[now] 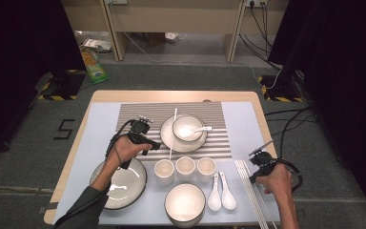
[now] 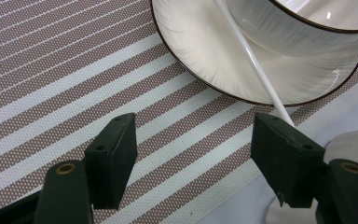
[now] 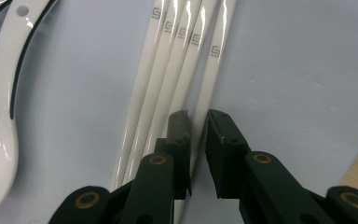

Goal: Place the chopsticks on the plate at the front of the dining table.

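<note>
My left gripper (image 1: 150,144) (image 2: 193,128) is open just above the striped placemat (image 2: 74,93), left of a white plate (image 1: 171,139) (image 2: 205,51) that carries a bowl (image 1: 187,128) (image 2: 284,23). A single white chopstick (image 1: 172,136) (image 2: 251,60) leans across the plate's rim, and its near end reaches my right-hand jaw. At the table's right, my right gripper (image 1: 256,172) (image 3: 198,116) is shut on the rightmost of several white chopsticks (image 1: 248,188) (image 3: 214,51) lying side by side on the pale blue mat.
A spoon (image 1: 201,129) rests in the bowl. Three white cups (image 1: 185,167) stand in a row mid-table. In front of them sit a bowl (image 1: 185,202), two white spoons (image 1: 221,192) (image 3: 0,116) and, to the left, a large dark-rimmed plate (image 1: 128,183).
</note>
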`<control>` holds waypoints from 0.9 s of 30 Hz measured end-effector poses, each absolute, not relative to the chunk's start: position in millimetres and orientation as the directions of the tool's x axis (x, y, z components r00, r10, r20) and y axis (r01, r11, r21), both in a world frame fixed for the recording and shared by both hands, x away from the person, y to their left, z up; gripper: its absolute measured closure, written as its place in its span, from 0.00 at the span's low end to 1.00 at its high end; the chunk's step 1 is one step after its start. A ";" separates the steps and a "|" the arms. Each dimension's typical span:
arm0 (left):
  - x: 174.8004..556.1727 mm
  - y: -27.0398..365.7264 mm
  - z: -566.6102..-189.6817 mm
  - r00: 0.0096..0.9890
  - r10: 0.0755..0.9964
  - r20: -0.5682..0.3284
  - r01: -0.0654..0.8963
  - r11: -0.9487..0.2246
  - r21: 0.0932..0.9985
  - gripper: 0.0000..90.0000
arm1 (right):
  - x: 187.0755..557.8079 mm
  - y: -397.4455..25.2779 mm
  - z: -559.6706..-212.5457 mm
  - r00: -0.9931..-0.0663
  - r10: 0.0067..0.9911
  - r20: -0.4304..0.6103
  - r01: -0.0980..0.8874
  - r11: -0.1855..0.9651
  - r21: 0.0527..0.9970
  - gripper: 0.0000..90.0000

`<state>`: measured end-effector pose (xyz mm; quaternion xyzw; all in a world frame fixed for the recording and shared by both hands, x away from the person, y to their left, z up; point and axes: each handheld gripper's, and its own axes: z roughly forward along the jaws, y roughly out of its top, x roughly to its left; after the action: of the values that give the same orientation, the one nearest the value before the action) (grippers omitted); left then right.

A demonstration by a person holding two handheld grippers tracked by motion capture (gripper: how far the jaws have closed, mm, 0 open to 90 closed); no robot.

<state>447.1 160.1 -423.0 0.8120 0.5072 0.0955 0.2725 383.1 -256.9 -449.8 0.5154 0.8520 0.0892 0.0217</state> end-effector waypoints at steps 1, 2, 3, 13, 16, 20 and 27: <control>447.0 160.5 -423.1 0.467 0.876 -0.120 0.771 -0.337 0.540 0.34 | 384.0 -256.9 -449.8 -0.473 0.880 0.052 0.872 0.459 0.169 0.88; 446.8 160.9 -423.2 0.465 0.877 -0.121 0.771 -0.335 0.541 0.34 | 384.7 -256.1 -449.6 -0.469 0.882 0.051 0.875 0.457 0.161 0.89; 446.7 161.2 -423.4 0.465 0.877 -0.119 0.771 -0.335 0.541 0.34 | 385.6 -255.8 -449.5 -0.470 0.882 0.046 0.875 0.458 0.155 0.89; 447.0 161.0 -423.9 0.466 0.877 -0.117 0.772 -0.339 0.538 0.34 | 393.6 -256.0 -448.8 -0.456 0.890 0.012 0.887 0.454 0.090 0.93; 446.0 158.9 -423.6 0.471 0.874 -0.117 0.769 -0.342 0.540 0.34 | 396.3 -251.3 -448.8 -0.467 0.884 -0.014 0.882 0.467 0.058 0.93; 446.1 158.3 -424.4 0.471 0.875 -0.114 0.769 -0.345 0.538 0.34 | 400.3 -246.2 -449.2 -0.474 0.880 -0.032 0.880 0.474 0.019 0.93; 445.7 158.5 -426.2 0.474 0.873 -0.117 0.768 -0.345 0.541 0.34 | 403.1 -248.3 -449.0 -0.476 0.879 -0.011 0.879 0.476 0.009 0.94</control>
<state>445.7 158.5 -426.2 0.8142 0.5036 0.0966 0.2722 403.1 -248.3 -449.0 0.5118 0.8591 0.0009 0.0069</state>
